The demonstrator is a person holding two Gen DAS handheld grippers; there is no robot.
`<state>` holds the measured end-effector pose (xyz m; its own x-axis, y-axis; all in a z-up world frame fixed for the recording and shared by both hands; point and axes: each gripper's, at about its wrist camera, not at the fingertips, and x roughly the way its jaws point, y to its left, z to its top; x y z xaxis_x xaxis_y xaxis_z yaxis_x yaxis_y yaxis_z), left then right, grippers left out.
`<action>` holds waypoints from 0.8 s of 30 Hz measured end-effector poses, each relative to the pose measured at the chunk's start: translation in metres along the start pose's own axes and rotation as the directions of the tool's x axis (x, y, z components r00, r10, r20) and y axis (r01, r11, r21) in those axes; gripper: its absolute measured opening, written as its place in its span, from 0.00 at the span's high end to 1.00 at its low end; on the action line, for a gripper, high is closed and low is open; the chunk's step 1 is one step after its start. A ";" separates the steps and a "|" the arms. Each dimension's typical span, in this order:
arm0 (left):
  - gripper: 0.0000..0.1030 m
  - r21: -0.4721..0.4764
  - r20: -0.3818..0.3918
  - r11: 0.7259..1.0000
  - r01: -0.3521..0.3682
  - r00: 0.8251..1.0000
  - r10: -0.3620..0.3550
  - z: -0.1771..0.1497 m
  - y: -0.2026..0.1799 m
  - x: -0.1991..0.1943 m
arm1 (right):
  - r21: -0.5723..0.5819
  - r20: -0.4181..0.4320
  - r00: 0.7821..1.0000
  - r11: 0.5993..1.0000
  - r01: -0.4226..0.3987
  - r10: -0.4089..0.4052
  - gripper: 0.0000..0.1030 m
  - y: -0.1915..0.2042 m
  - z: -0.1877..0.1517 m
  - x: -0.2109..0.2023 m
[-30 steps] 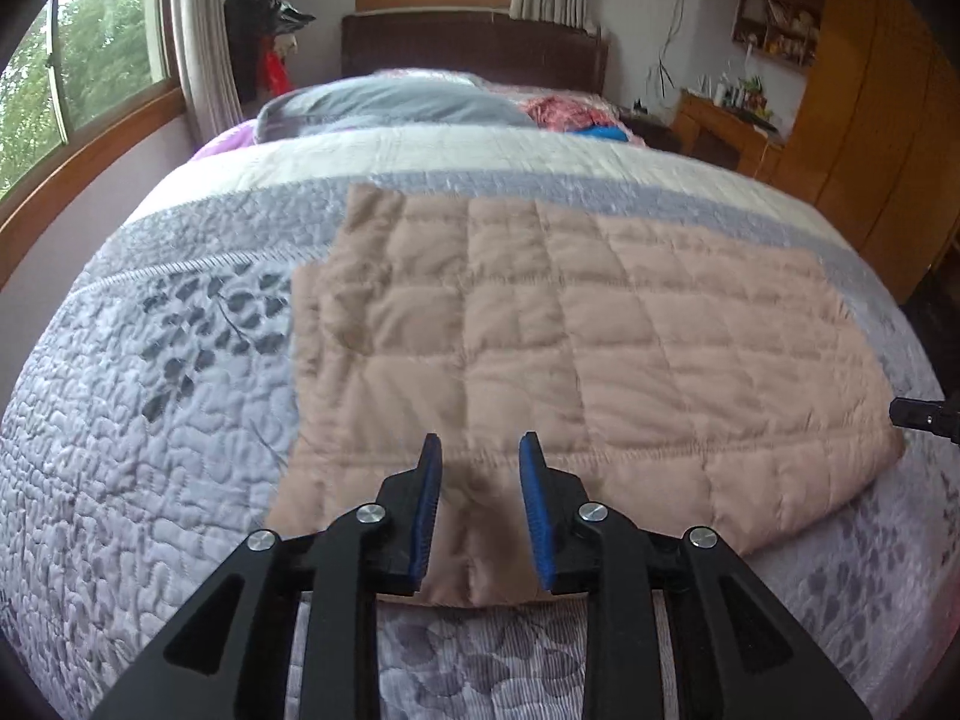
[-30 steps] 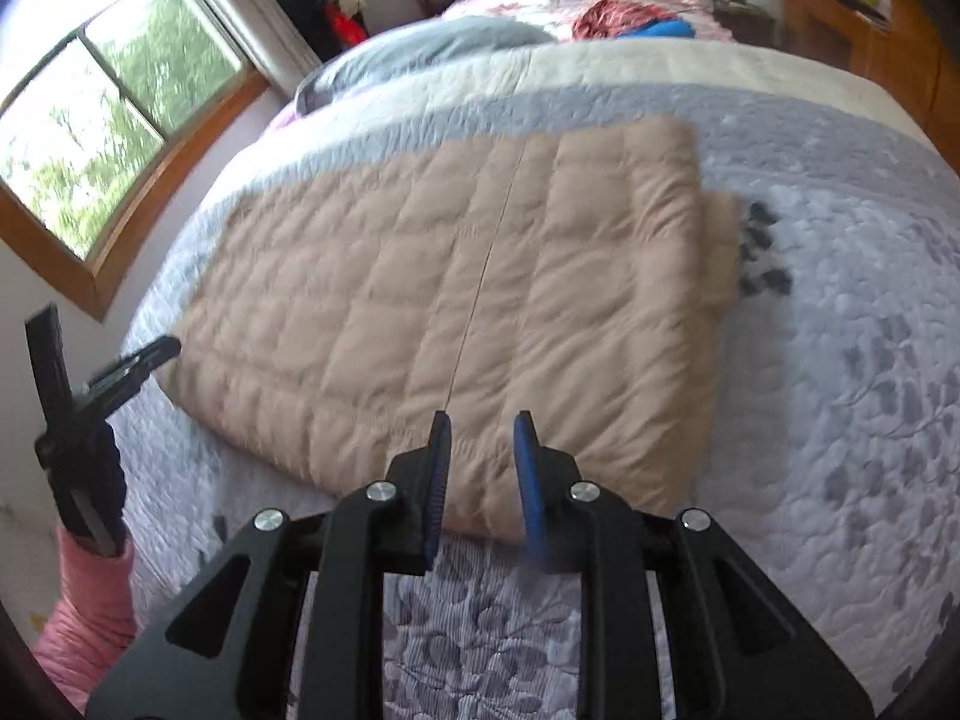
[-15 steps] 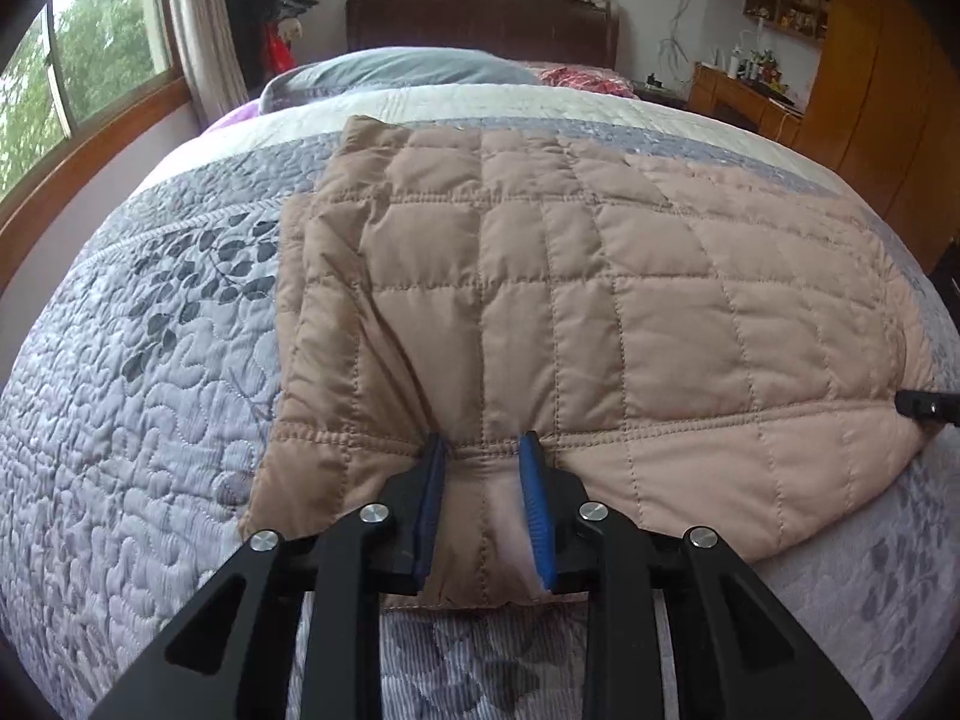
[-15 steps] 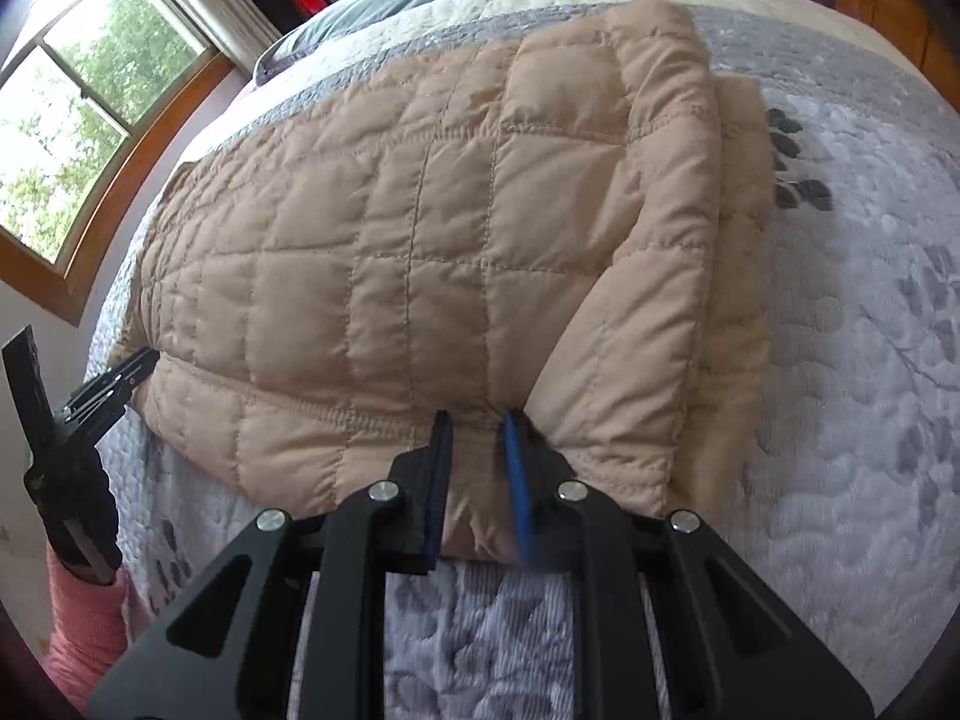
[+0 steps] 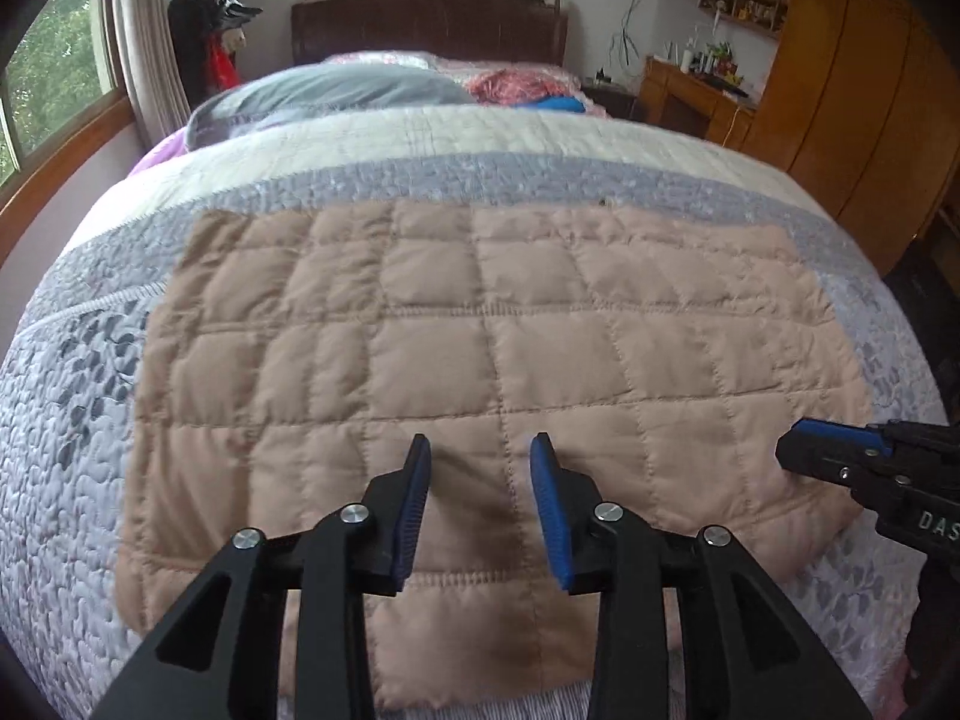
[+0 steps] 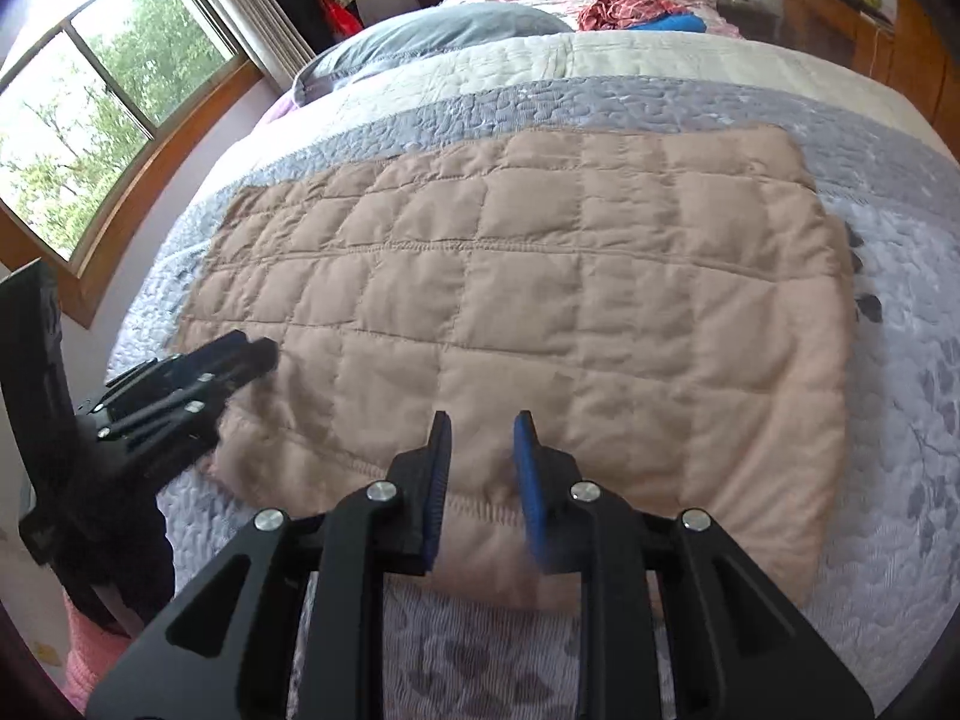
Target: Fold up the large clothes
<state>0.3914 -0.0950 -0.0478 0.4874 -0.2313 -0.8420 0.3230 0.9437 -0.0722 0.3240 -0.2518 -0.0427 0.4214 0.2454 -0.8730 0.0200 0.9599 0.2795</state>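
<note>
A tan quilted garment point(image 5: 480, 360) lies folded flat on the bed; it also shows in the right wrist view point(image 6: 540, 300). My left gripper point(image 5: 480, 474) is open and empty, just above the garment's near left part. My right gripper point(image 6: 480, 450) is open and empty above the near right part. The right gripper shows at the right edge of the left wrist view point(image 5: 840, 456). The left gripper shows at the left of the right wrist view point(image 6: 204, 372).
The bed has a grey and white floral quilt point(image 5: 60, 450). A grey pillow point(image 5: 336, 90) and red and blue clothes point(image 5: 522, 87) lie by the headboard. Windows are on the left, a wooden wardrobe point(image 5: 870, 90) and desk on the right.
Both grippers gripped the garment's near edge, carried it forward over the rest, then opened and let go. The garment now lies folded, shorter front to back.
</note>
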 end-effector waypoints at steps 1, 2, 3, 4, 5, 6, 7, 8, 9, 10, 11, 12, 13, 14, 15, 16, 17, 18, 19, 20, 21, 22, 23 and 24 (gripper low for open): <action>0.66 0.007 -0.017 1.000 -0.003 1.000 0.003 -0.001 -0.001 0.009 | 0.002 -0.006 1.000 1.000 0.011 -0.011 0.78 0.000 0.002 0.004; 0.66 0.019 -0.025 1.000 -0.006 1.000 0.007 -0.004 -0.001 0.015 | 0.009 -0.022 1.000 1.000 0.015 -0.015 0.79 -0.001 0.003 0.012; 0.66 0.035 -0.029 0.999 -0.008 1.000 0.009 -0.006 0.000 0.020 | 0.015 -0.039 0.999 1.000 0.017 -0.017 0.80 -0.001 0.004 0.021; 0.66 0.053 -0.028 0.999 -0.009 1.000 0.010 -0.009 -0.001 0.024 | 0.017 -0.050 0.999 1.000 0.022 -0.021 0.80 -0.004 0.003 0.027; 0.66 0.061 -0.027 0.998 -0.008 1.000 0.010 -0.011 0.000 0.026 | 0.020 -0.061 0.998 1.000 0.020 -0.019 0.80 -0.007 0.002 0.035; 0.66 0.069 -0.025 0.998 -0.010 1.000 0.011 -0.014 -0.001 0.028 | 0.026 -0.067 0.998 1.000 0.017 -0.015 0.80 -0.009 0.001 0.043; 0.66 0.075 -0.022 0.997 -0.013 1.000 0.014 -0.015 -0.001 0.029 | 0.033 -0.066 0.998 0.999 0.013 -0.011 0.81 -0.010 0.000 0.047; 0.66 0.077 -0.020 0.997 -0.014 1.000 0.016 -0.017 -0.002 0.030 | 0.037 -0.061 0.998 0.999 0.012 -0.010 0.81 -0.011 -0.001 0.050; 0.66 0.073 -0.018 0.997 -0.013 1.000 0.015 -0.018 -0.002 0.031 | 0.036 -0.054 0.998 0.999 0.014 -0.012 0.81 -0.010 -0.002 0.051; 0.66 0.069 -0.017 0.998 -0.012 1.000 0.013 -0.019 -0.002 0.031 | 0.028 -0.043 0.999 0.999 0.023 -0.022 0.81 -0.009 -0.003 0.052; 0.66 0.061 -0.017 0.998 -0.008 1.000 0.009 -0.019 -0.001 0.032 | 0.021 -0.038 0.999 0.999 0.029 -0.028 0.81 -0.007 -0.005 0.053; 0.66 0.058 -0.019 0.998 -0.007 1.000 0.009 -0.019 -0.001 0.031 | 0.015 -0.035 0.999 0.999 0.034 -0.034 0.81 -0.005 -0.005 0.053; 0.66 0.056 -0.022 0.998 -0.007 1.000 0.008 -0.019 -0.002 0.030 | 0.013 -0.039 0.999 0.999 0.034 -0.034 0.81 -0.005 -0.005 0.053; 0.66 0.052 -0.028 0.999 0.000 1.000 0.001 -0.018 0.000 0.028 | 0.024 -0.049 0.999 1.000 0.016 -0.015 0.81 -0.007 -0.002 0.052; 0.66 0.052 -0.034 0.999 0.007 0.999 -0.005 -0.017 0.000 0.025 | 0.036 -0.060 0.998 0.999 -0.010 0.012 0.81 -0.010 -0.001 0.047; 0.66 0.046 -0.043 0.999 0.018 0.999 -0.016 -0.017 0.003 0.019 | 0.044 -0.062 0.997 0.998 -0.034 0.037 0.79 -0.013 -0.001 0.041; 0.66 0.037 -0.045 0.999 0.026 0.999 -0.024 -0.015 0.008 0.014 | 0.045 -0.054 0.997 0.998 -0.051 0.053 0.75 -0.016 -0.003 0.031; 0.66 0.025 -0.040 0.999 0.039 0.998 -0.038 -0.015 0.014 0.003 | 0.032 -0.027 0.998 0.998 -0.056 0.057 0.72 -0.019 -0.007 0.016; 0.63 0.017 -0.023 0.998 0.053 0.998 -0.053 -0.015 0.021 -0.008 | 0.022 -0.004 0.999 0.998 -0.053 0.054 0.63 -0.021 -0.008 0.007; 0.58 0.011 0.005 0.998 0.060 0.998 -0.060 -0.015 0.032 -0.022 | 0.006 0.033 0.999 0.999 -0.044 0.044 0.54 -0.025 -0.011 -0.009; 0.52 0.007 0.021 0.998 0.057 0.998 -0.057 -0.016 0.039 -0.030 | 0.002 0.060 0.998 0.999 -0.035 0.035 0.51 -0.030 -0.013 -0.022; 0.49 -0.002 0.042 0.999 0.046 0.998 -0.046 -0.015 0.051 -0.040 | 0.008 0.087 0.996 1.000 -0.026 0.025 0.46 -0.039 -0.015 -0.036; 0.47 -0.019 0.056 0.999 0.032 0.998 -0.030 -0.014 0.068 -0.049 | 0.024 0.105 0.994 1.000 -0.020 0.017 0.37 -0.051 -0.014 -0.047; 0.41 -0.044 0.061 0.999 0.021 0.998 -0.018 -0.013 0.086 -0.056 | 0.047 0.116 0.993 0.999 -0.017 0.011 0.31 -0.065 -0.013 -0.056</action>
<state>0.3818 0.0023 -0.0139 0.5301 -0.2621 -0.8064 0.2973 0.9481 -0.1127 0.2872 -0.3263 -0.0172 0.5239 0.2387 -0.8176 0.0557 0.9483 0.3126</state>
